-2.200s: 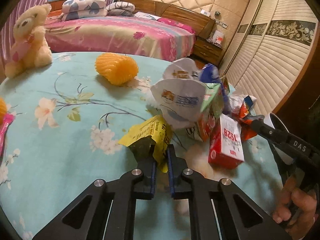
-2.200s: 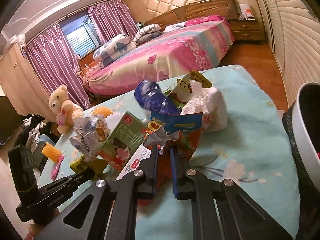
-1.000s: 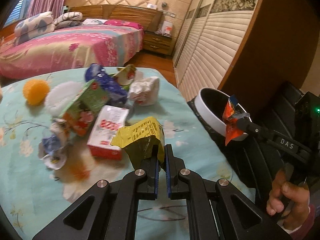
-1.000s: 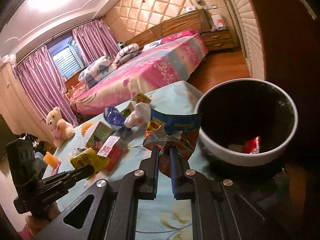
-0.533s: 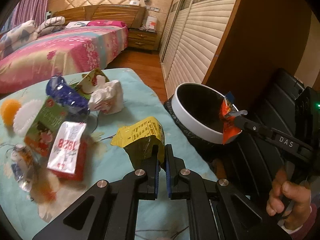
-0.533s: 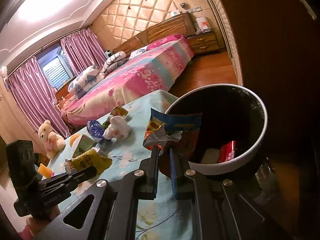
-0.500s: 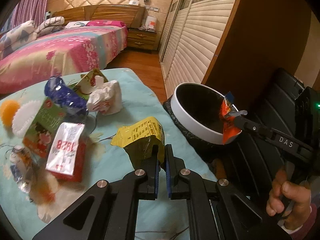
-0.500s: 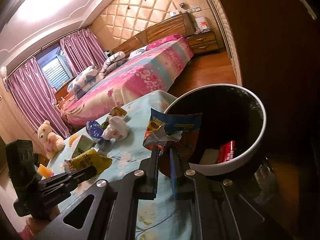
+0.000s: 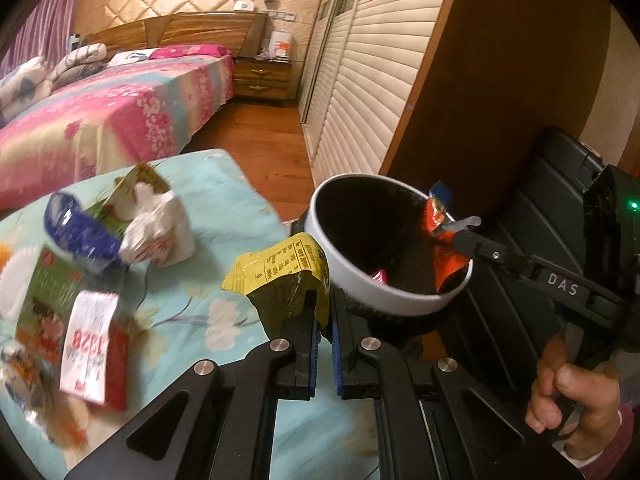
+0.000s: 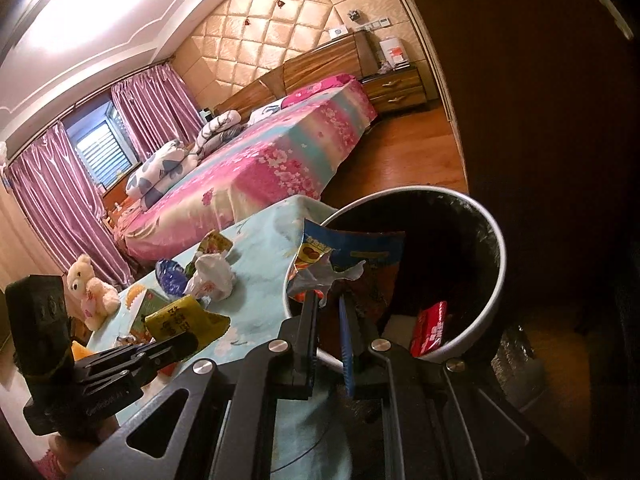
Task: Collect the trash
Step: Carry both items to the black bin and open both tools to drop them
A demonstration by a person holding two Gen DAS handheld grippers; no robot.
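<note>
A crumpled yellow wrapper (image 9: 280, 276) is pinched in my left gripper (image 9: 324, 308), which is shut on it just before the near rim of the white-rimmed, black-lined bin (image 9: 384, 298). My right gripper (image 10: 330, 300) is shut on a torn blue-and-red snack wrapper (image 10: 352, 252) that hangs over the bin's (image 10: 496, 264) opening. In the left wrist view that right gripper (image 9: 452, 236) reaches over the bin's far rim with a hand (image 9: 572, 392) on its handle. A red packet (image 10: 430, 328) lies inside the bin. The right wrist view shows the left gripper (image 10: 192, 340) with the yellow wrapper (image 10: 180, 320) over the table.
More trash lies on the turquoise floral tablecloth (image 9: 224, 200): a white crumpled bag (image 9: 160, 228), a blue wrapper (image 9: 76, 232), a green carton (image 9: 44, 292), a red-and-white carton (image 9: 92, 344). A teddy bear (image 10: 92, 288) sits at the table's far end. A bed (image 9: 100, 120) stands behind.
Both grippers have swung toward the bin with their wrappers still held. The bin now looms larger in both views and the trash pile has slid off to the left.
</note>
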